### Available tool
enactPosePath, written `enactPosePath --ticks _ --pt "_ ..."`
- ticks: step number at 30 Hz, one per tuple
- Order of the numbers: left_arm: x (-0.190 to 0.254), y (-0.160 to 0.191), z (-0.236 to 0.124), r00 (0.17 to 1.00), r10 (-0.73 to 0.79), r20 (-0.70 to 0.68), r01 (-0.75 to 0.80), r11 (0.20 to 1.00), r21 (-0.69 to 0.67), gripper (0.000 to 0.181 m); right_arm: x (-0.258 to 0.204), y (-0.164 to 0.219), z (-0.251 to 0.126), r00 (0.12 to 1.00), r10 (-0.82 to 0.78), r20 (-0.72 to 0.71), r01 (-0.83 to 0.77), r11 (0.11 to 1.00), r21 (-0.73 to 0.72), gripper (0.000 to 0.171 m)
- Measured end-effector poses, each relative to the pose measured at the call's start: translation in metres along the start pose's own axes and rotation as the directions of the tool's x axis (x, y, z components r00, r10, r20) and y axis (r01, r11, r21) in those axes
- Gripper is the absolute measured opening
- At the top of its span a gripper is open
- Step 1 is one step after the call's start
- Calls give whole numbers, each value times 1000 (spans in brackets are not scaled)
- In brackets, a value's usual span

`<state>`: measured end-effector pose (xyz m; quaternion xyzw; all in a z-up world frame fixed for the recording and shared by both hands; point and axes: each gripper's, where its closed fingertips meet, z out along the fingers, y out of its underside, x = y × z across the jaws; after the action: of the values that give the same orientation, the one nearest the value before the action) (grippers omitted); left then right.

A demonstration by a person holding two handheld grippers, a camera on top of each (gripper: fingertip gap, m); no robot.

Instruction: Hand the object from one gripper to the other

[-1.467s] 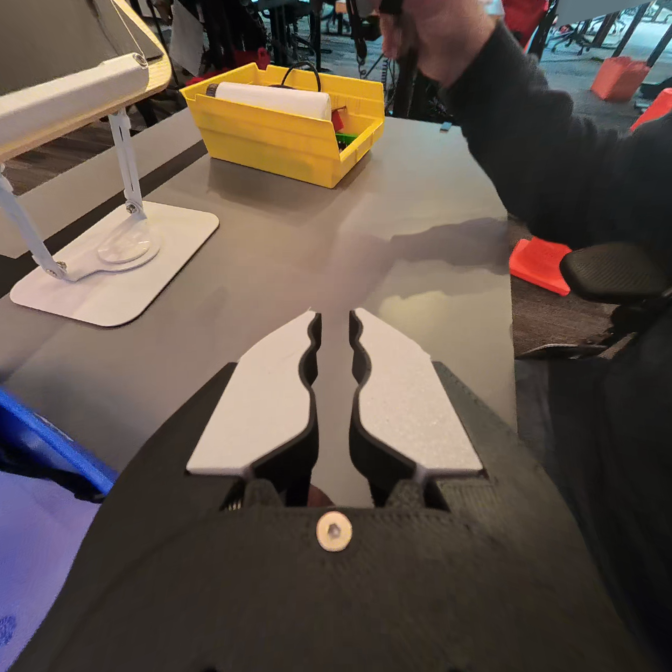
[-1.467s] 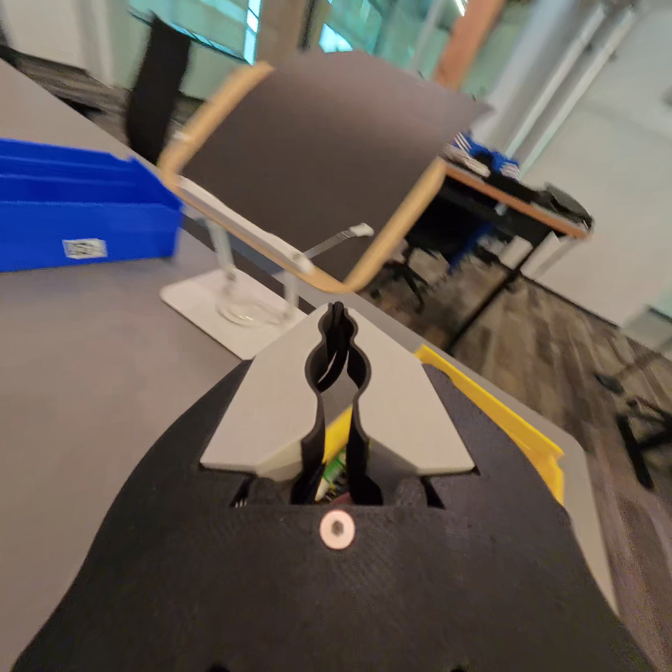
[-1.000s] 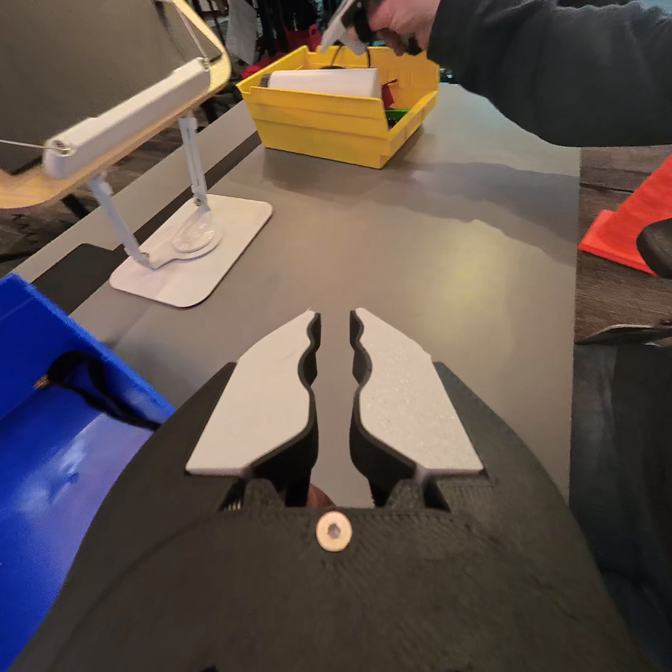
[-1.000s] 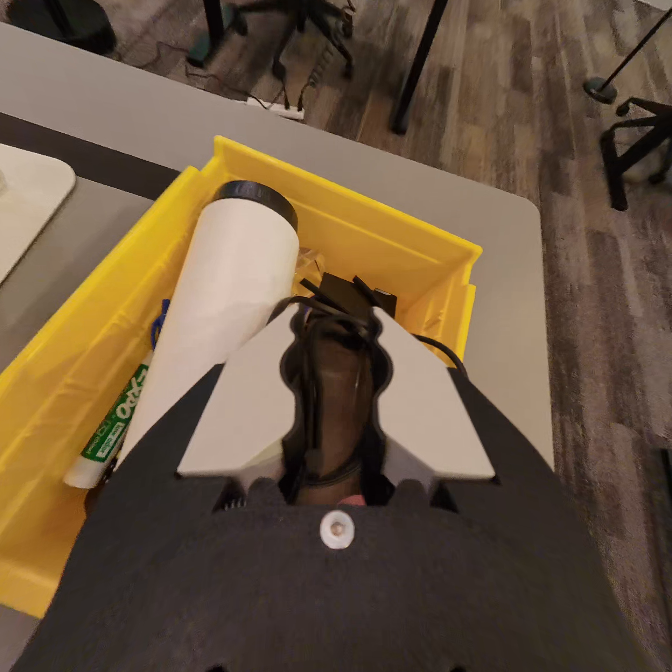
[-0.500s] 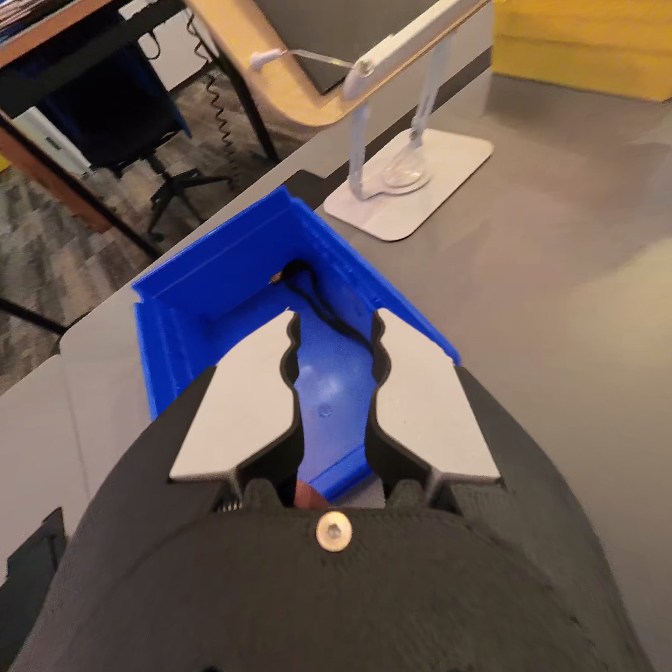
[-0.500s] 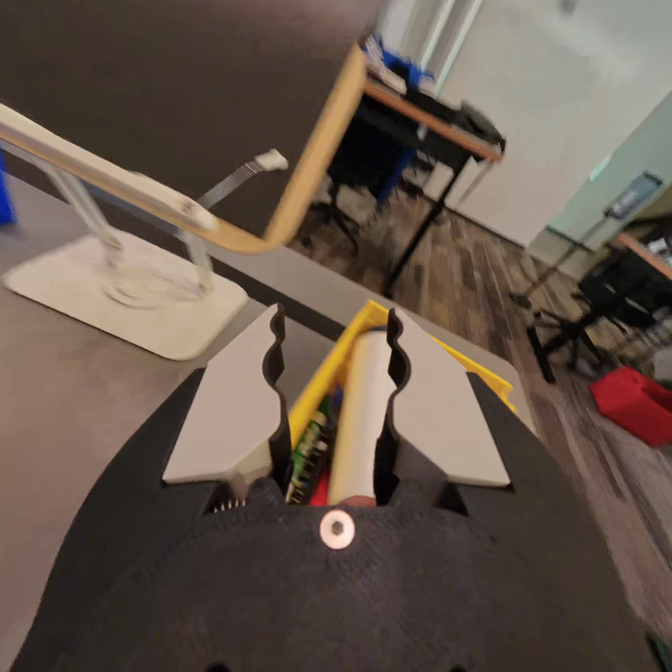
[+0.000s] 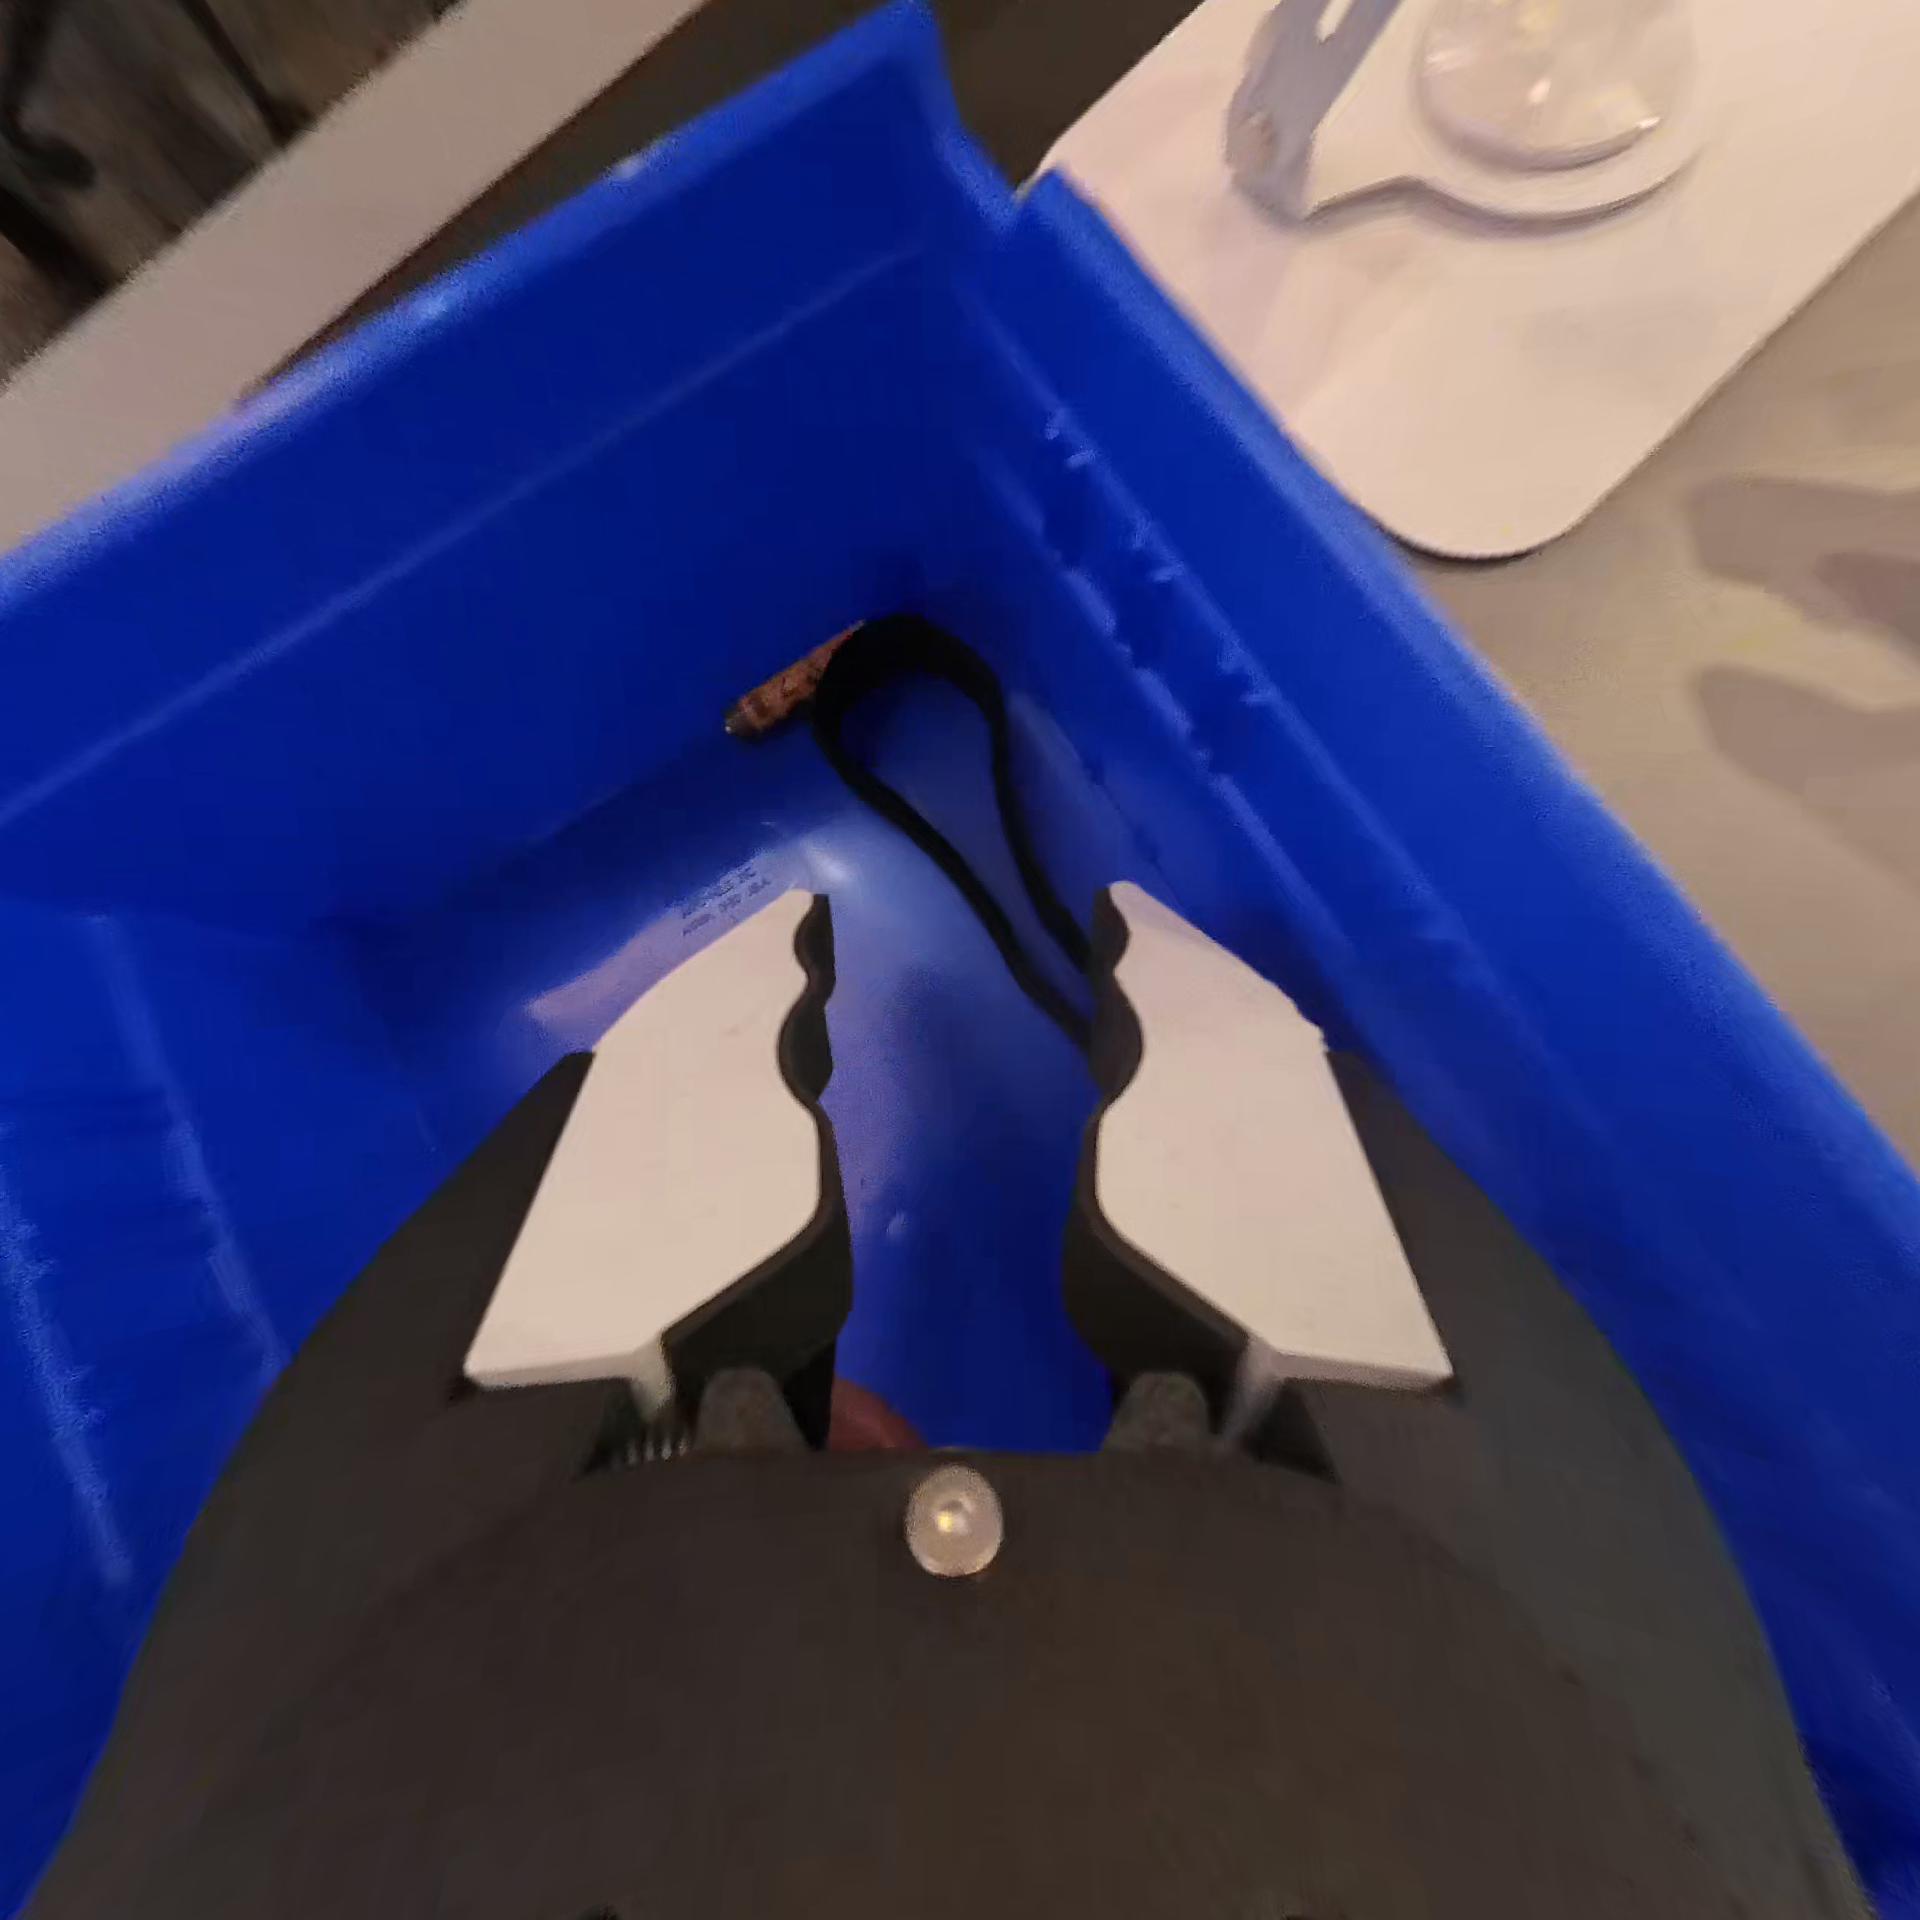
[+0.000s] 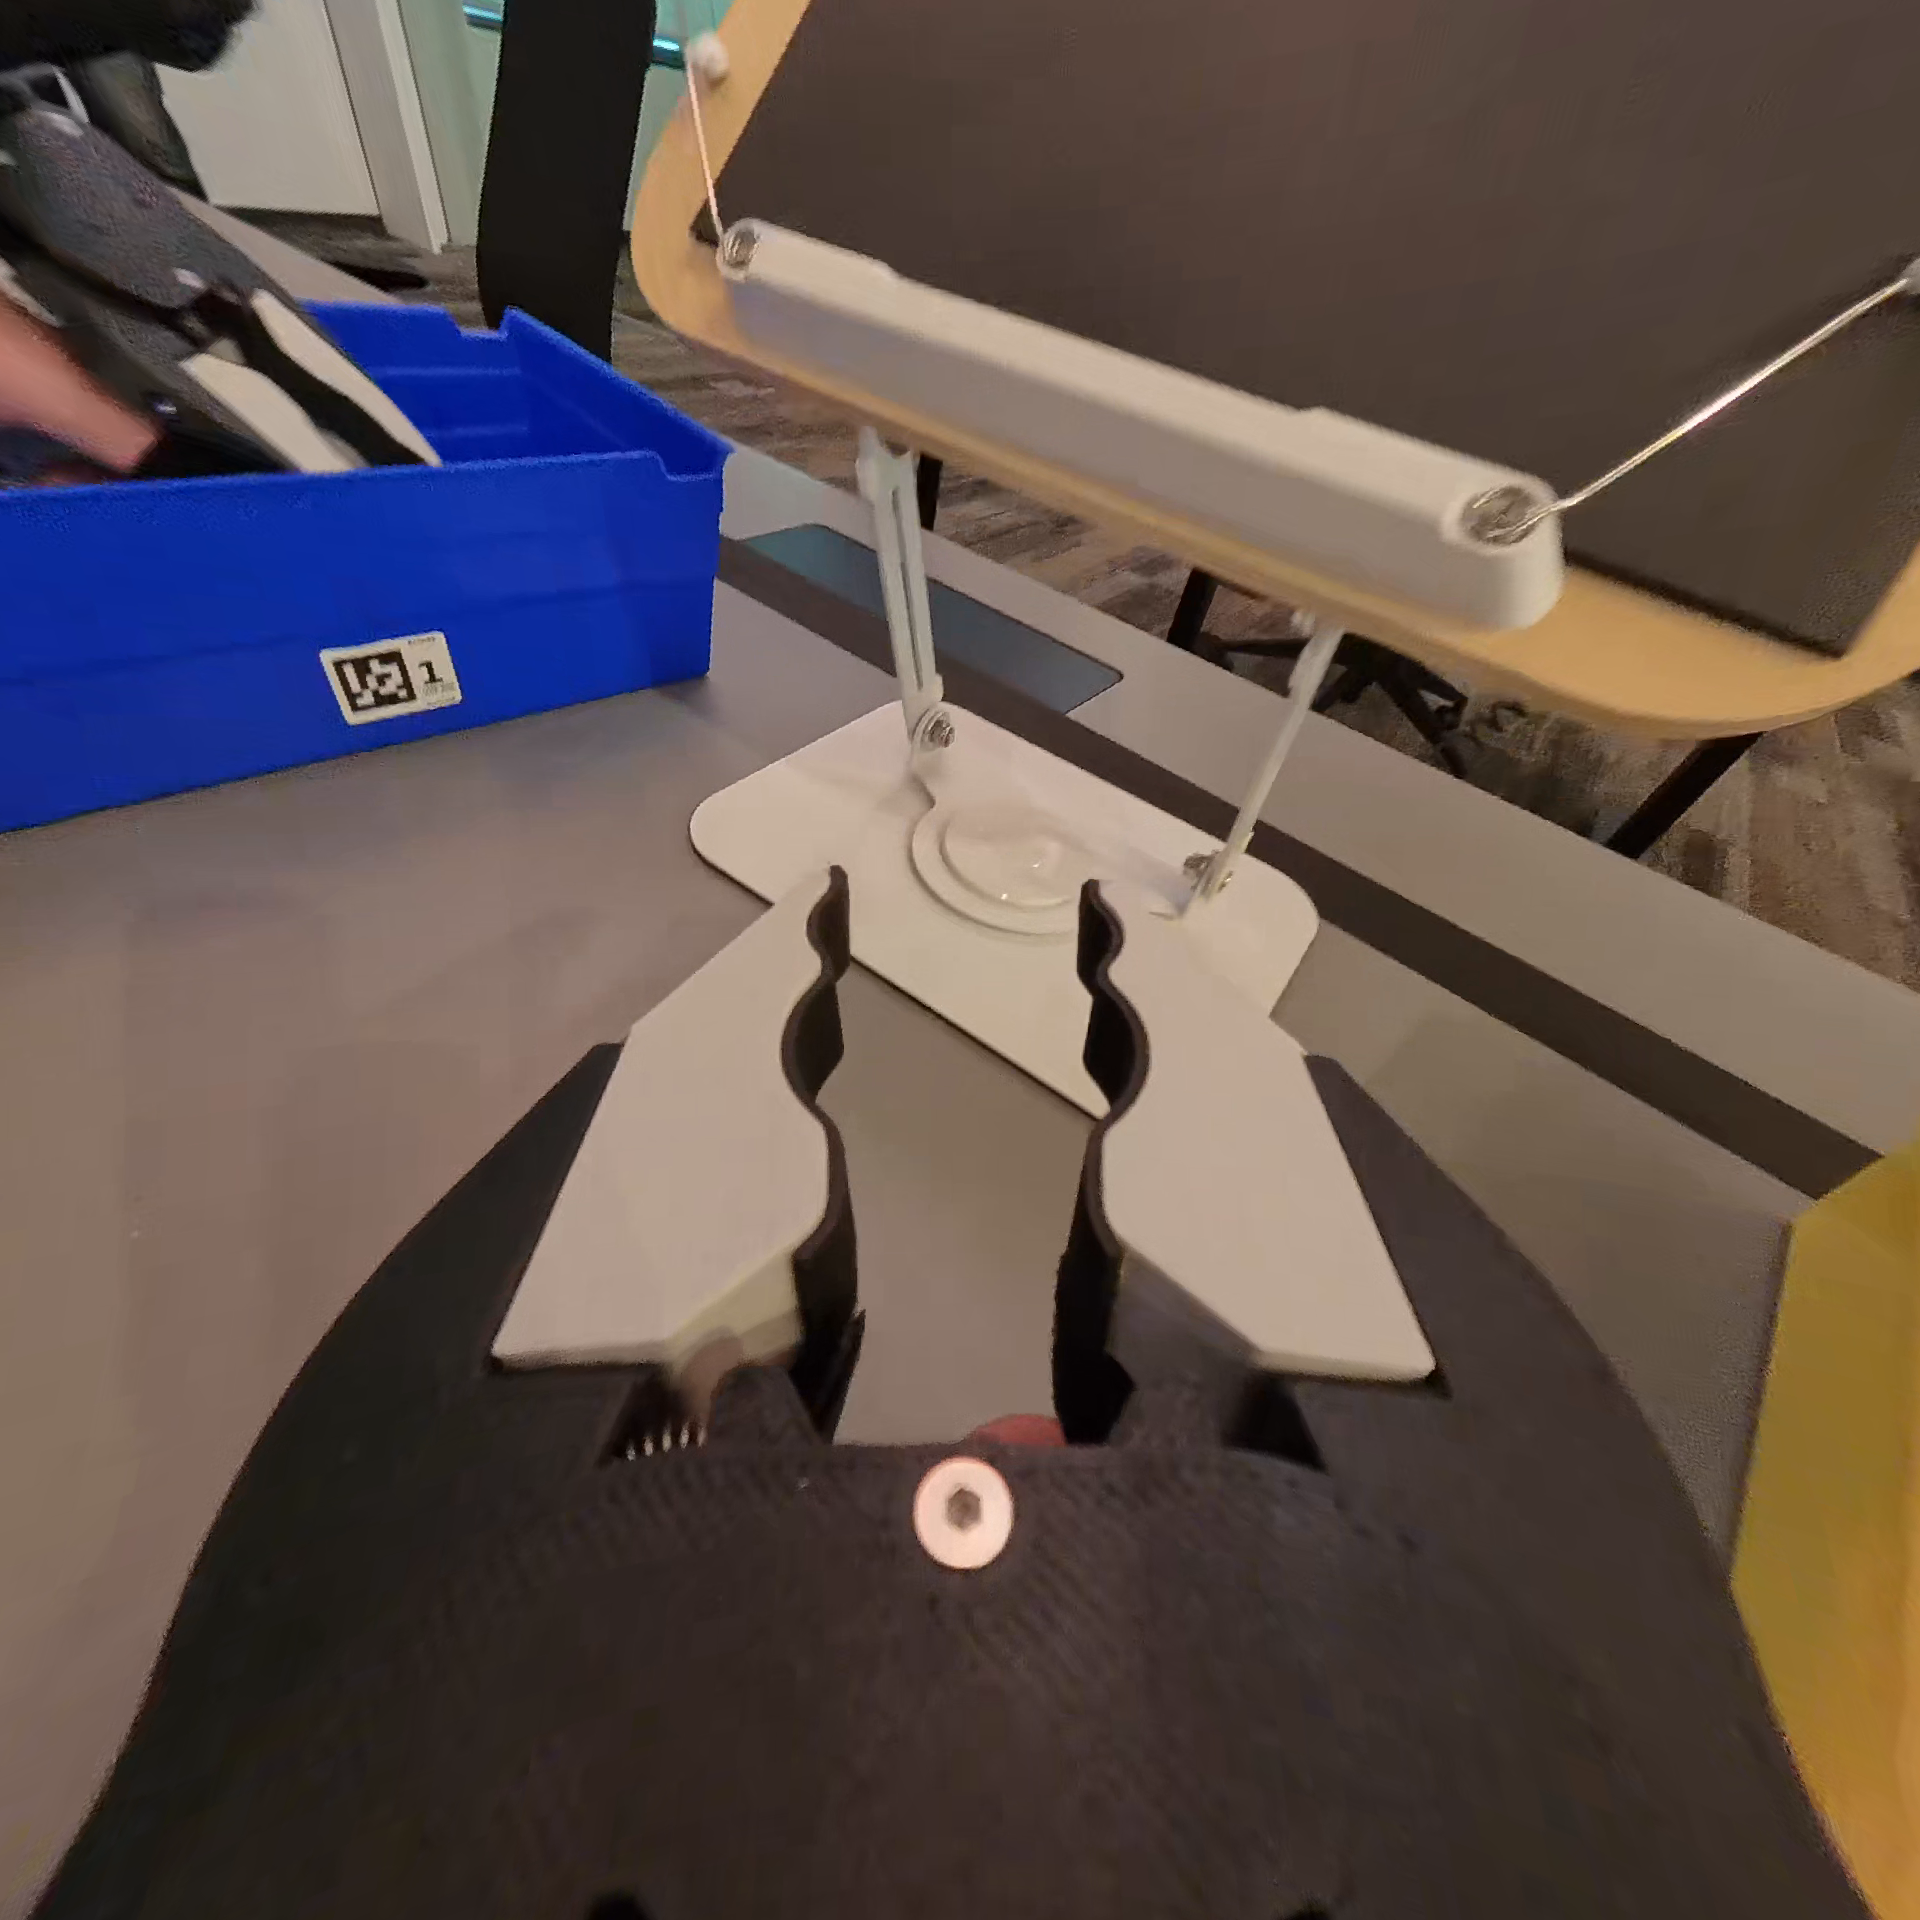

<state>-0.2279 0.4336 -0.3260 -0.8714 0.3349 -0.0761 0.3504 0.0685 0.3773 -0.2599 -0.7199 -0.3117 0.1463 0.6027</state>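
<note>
Both grippers are spread and hold nothing: my left gripper [image 7: 961,909] sits inside the blue bin [image 7: 520,499], black cord [image 7: 997,821] just ahead, touching its right finger; my right gripper [image 8: 961,899] hovers outside it.

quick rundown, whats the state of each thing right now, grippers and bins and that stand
left gripper: open, empty, lowered inside the blue bin
right gripper: open, empty, above the table
blue bin: holds a black cord loop
black cord loop: lying loose in the bin's far corner, ungripped
tablet stand: upright on its white base, panel tilted
yellow bin: only an edge shows, contents hidden
</note>
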Motion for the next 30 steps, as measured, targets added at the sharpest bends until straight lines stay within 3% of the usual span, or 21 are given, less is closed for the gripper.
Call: enactPosePath --ticks 5,7,13,19,24,27,30 --pt "8 15 40 984 -131 -121 114 984 -134 41 -4 15 7 1000 -23 12 23 999 -28 40" --pt "9 13 43 983 -132 -129 114 984 -137 19 -4 19 8 1000 -11 16 11 999 -31 40" --pt "2 10 35 988 -121 -98 111 988 -104 6 -10 23 9 999 -13 47 15 999 -39 40" --pt "-8 -25 -25 985 -148 -86 162 971 175 6 -27 2 6 994 -8 113 5 1000 27 40" --pt "8 -71 -107 986 -117 -122 161 873 461 5 -63 -33 2 966 14 258 -45 992 115 46" --pt "37 -98 -148 978 -92 -190 189 781 595 5 -94 -55 -1 905 95 414 -168 975 143 53" --pt "76 -122 -173 969 -27 -246 195 696 692 5 -124 -76 -7 785 189 591 -329 934 138 56"
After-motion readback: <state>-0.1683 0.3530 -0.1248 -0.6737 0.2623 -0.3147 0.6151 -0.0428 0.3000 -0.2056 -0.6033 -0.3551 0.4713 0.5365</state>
